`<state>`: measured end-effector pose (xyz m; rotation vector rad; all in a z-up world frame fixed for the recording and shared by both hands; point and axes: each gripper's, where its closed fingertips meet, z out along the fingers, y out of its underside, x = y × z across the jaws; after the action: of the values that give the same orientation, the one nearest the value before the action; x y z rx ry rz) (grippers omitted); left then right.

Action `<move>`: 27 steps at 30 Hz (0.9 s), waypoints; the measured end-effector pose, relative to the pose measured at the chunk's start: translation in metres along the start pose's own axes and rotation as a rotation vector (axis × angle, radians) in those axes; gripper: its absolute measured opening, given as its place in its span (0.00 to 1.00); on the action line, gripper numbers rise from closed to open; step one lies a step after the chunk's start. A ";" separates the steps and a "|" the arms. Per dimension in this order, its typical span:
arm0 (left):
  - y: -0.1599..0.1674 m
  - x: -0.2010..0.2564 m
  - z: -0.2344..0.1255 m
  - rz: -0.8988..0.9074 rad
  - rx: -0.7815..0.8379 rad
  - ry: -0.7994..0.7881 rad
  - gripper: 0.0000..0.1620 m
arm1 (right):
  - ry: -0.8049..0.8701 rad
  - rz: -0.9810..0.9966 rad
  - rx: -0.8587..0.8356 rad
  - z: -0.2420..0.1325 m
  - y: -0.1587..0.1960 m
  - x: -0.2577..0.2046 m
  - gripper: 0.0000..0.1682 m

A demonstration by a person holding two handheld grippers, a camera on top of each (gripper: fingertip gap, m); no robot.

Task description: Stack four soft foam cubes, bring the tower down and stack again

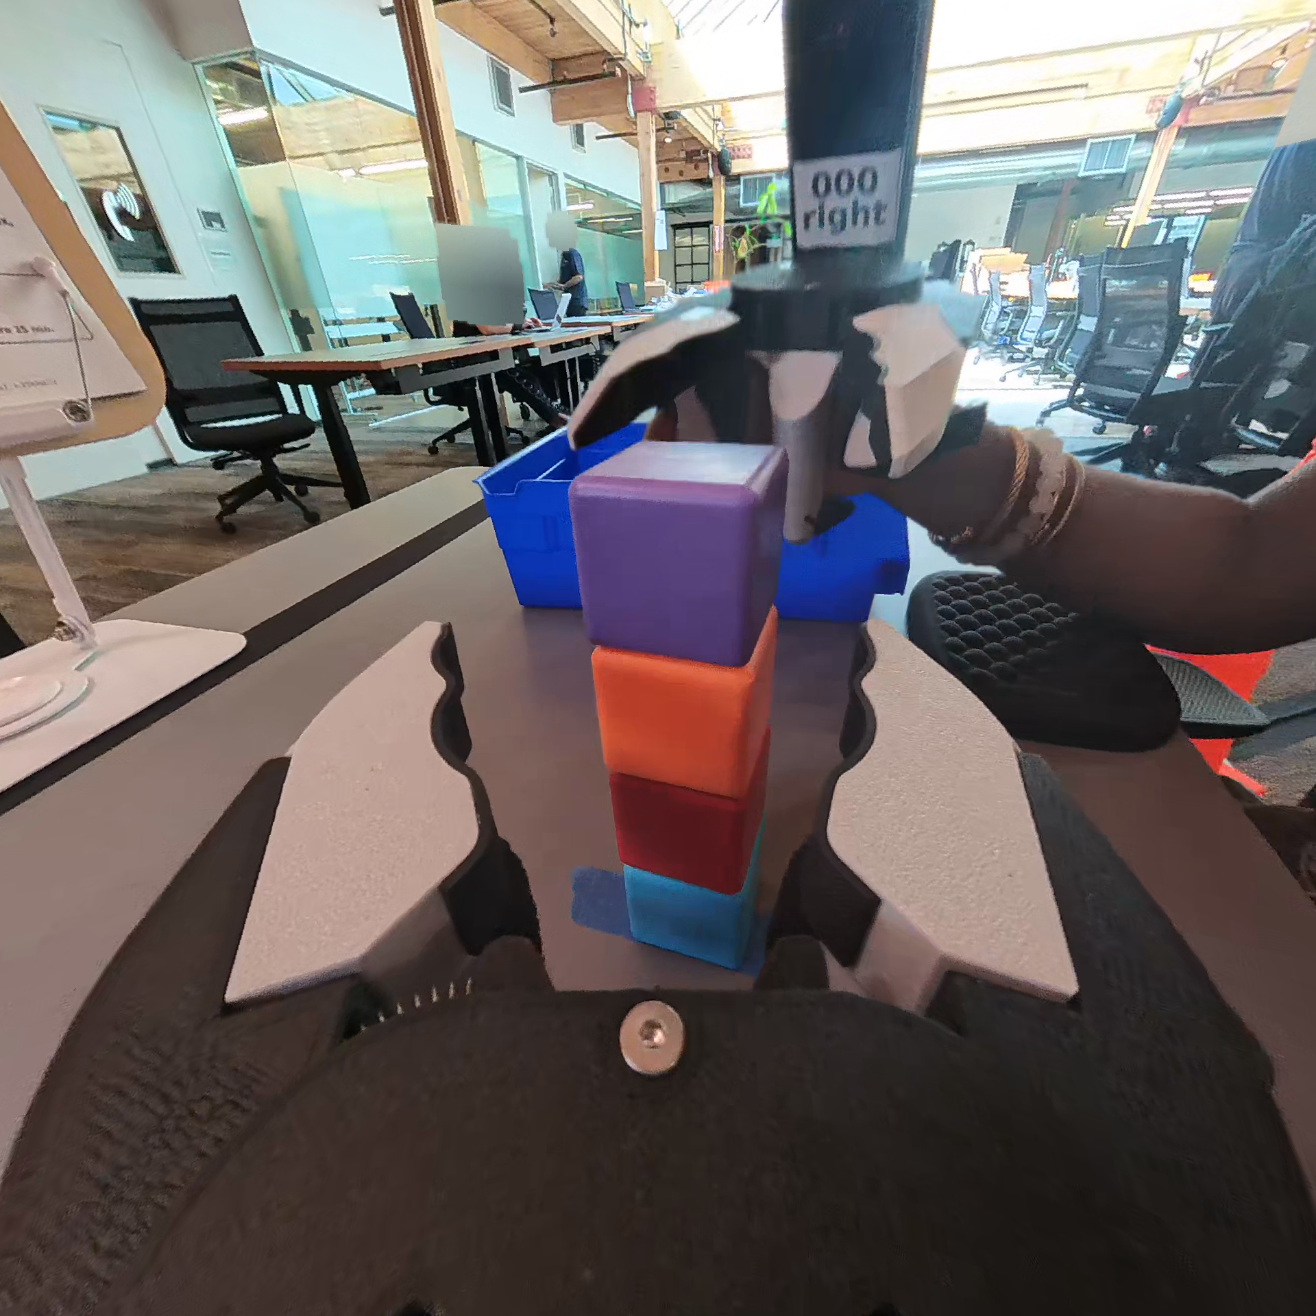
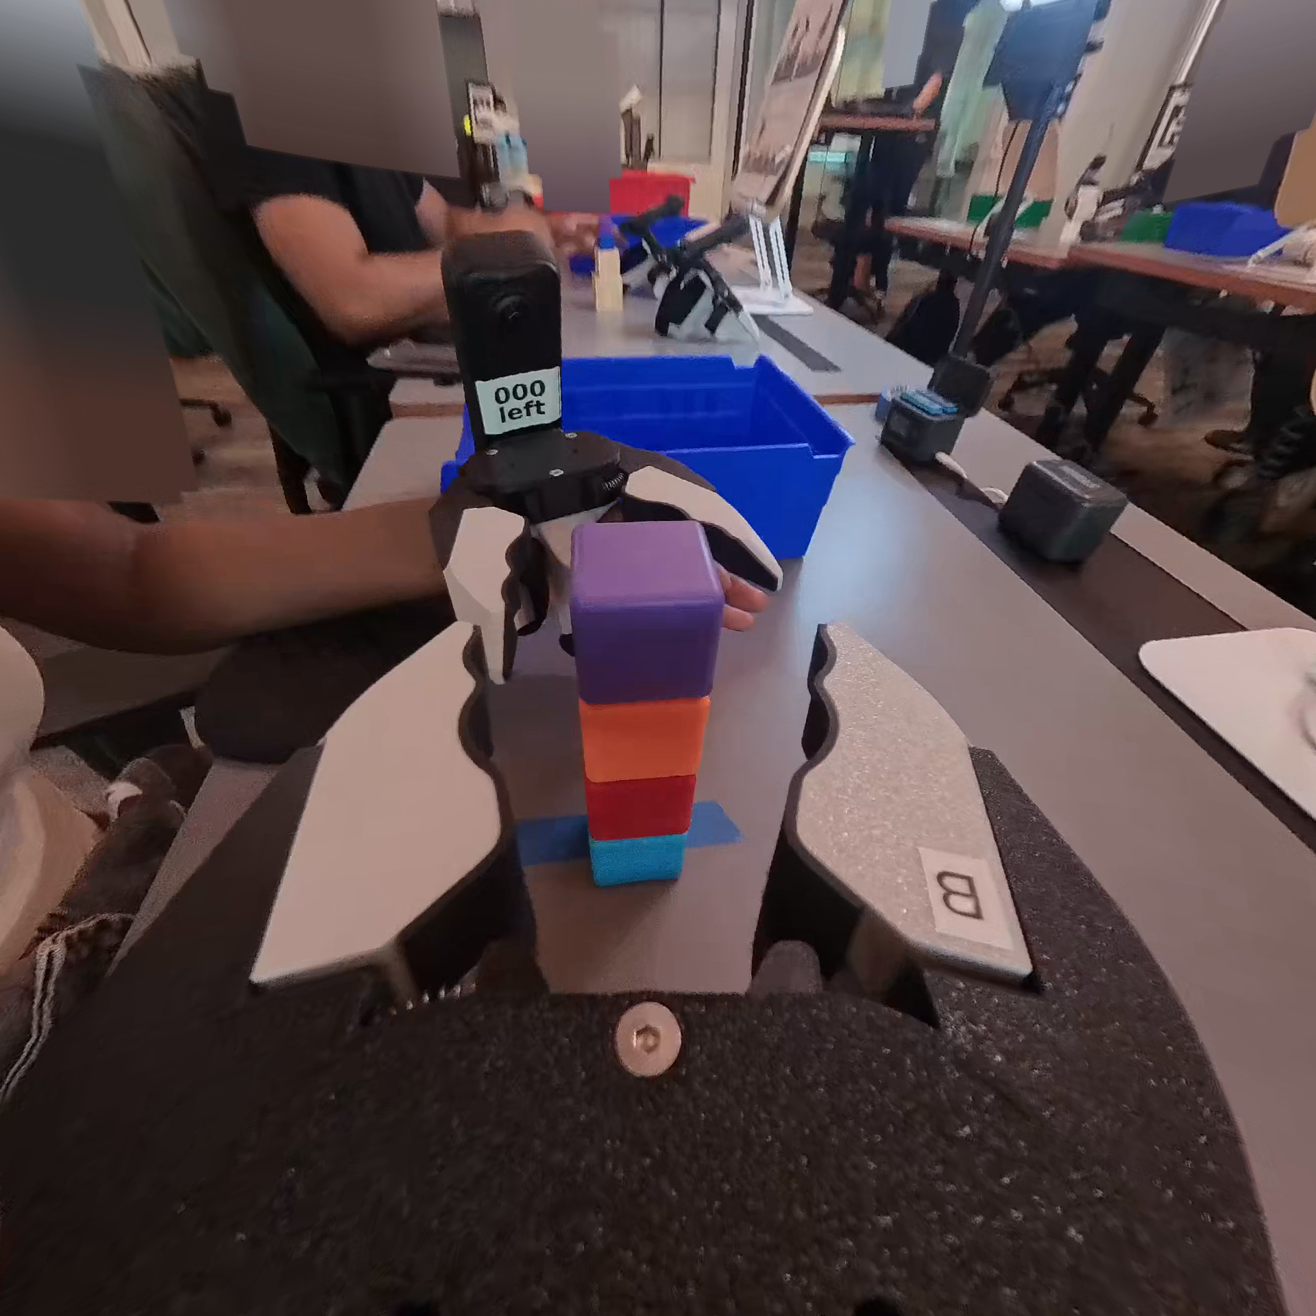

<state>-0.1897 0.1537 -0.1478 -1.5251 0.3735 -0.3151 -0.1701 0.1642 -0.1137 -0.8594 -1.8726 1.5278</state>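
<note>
My left gripper (image 1: pixel 655 769) sits nearest the lens in its own view, its two grey-and-black fingers spread wide and empty, one on each side of the tower without touching it. My right gripper (image 2: pixel 648 776) mirrors it from the opposite side, fingers equally apart and holding nothing.

Between them stand the four soft foam cubes on the grey tabletop (image 2: pixel 926 641): a light blue foam cube (image 2: pixel 636 860) at the bottom, resting on a strip of blue tape (image 2: pixel 552 840), then a red foam cube (image 2: pixel 639 807), an orange foam cube (image 2: pixel 644 739) and a purple foam cube (image 2: pixel 646 612) on top. The stack looks complete, so I judge the next step is bringing it down.

The risks I see come from the stack itself. In the left wrist view the purple cube overhangs the orange one slightly and the column is not perfectly flush, so a finger brushing the upper cubes could tip it before I mean to. With both grippers so close on opposite sides, closing one carelessly might push the tower into the other. Soft foam may also squash and spring out if I pinch too hard.

Just behind the tower sits a blue plastic bin (image 2: pixel 748 434); falling cubes could tumble into it or off the table edge, making the restack harder.
</note>
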 end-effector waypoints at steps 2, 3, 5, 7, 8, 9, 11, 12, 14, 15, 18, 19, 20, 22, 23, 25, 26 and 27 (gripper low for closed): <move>0.004 0.001 0.002 -0.008 -0.005 0.010 0.62 | 0.007 -0.021 -0.070 0.003 -0.003 0.000 0.50; 0.006 0.001 0.004 -0.011 -0.007 0.011 0.61 | 0.007 -0.026 -0.102 0.006 -0.004 -0.001 0.48; 0.010 0.003 0.008 -0.017 -0.017 0.024 0.57 | -0.014 -0.028 -0.167 0.013 -0.001 -0.004 0.45; 0.016 0.006 0.011 -0.017 -0.034 0.044 0.53 | -0.032 -0.037 -0.228 0.020 0.005 -0.006 0.45; 0.018 0.007 0.012 -0.011 -0.044 0.050 0.49 | -0.032 -0.044 -0.257 0.023 0.009 -0.005 0.45; 0.021 0.008 0.014 -0.001 -0.053 0.055 0.41 | -0.031 -0.050 -0.281 0.025 0.012 -0.005 0.44; 0.023 0.009 0.016 0.001 -0.055 0.059 0.33 | -0.022 -0.057 -0.295 0.029 0.015 -0.002 0.40; 0.023 0.009 0.017 -0.012 -0.061 0.059 0.32 | -0.012 -0.060 -0.295 0.030 0.015 -0.001 0.33; 0.024 0.010 0.017 -0.003 -0.074 0.063 0.32 | -0.002 -0.080 -0.295 0.030 0.015 -0.001 0.29; 0.023 0.011 0.016 0.003 -0.081 0.064 0.32 | 0.003 -0.091 -0.290 0.029 0.014 -0.002 0.29; 0.024 0.012 0.016 0.009 -0.097 0.064 0.32 | 0.026 -0.112 -0.277 0.027 0.014 -0.003 0.29; 0.024 0.013 0.016 0.000 -0.102 0.068 0.32 | 0.038 -0.119 -0.272 0.025 0.013 -0.003 0.29; 0.024 0.013 0.016 -0.004 -0.105 0.073 0.32 | 0.053 -0.118 -0.250 0.023 0.009 -0.002 0.29; 0.024 0.013 0.015 -0.004 -0.107 0.073 0.32 | 0.083 -0.082 -0.152 0.012 -0.012 0.003 0.29; 0.024 0.013 0.015 -0.002 -0.108 0.072 0.32 | 0.106 -0.060 -0.107 0.003 -0.025 0.007 0.30; 0.024 0.015 0.015 0.009 -0.108 0.077 0.32 | 0.217 -0.055 -0.096 -0.022 -0.041 0.026 0.29; 0.024 0.016 0.015 0.015 -0.108 0.079 0.32 | 0.311 -0.062 -0.151 -0.039 -0.042 0.041 0.29; 0.024 0.015 0.015 0.014 -0.110 0.076 0.32 | 0.428 -0.068 -0.239 -0.060 -0.037 0.059 0.29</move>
<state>-0.1702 0.1615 -0.1721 -1.6205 0.4674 -0.3474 -0.1662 0.2422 -0.0641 -1.1163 -1.7580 0.9923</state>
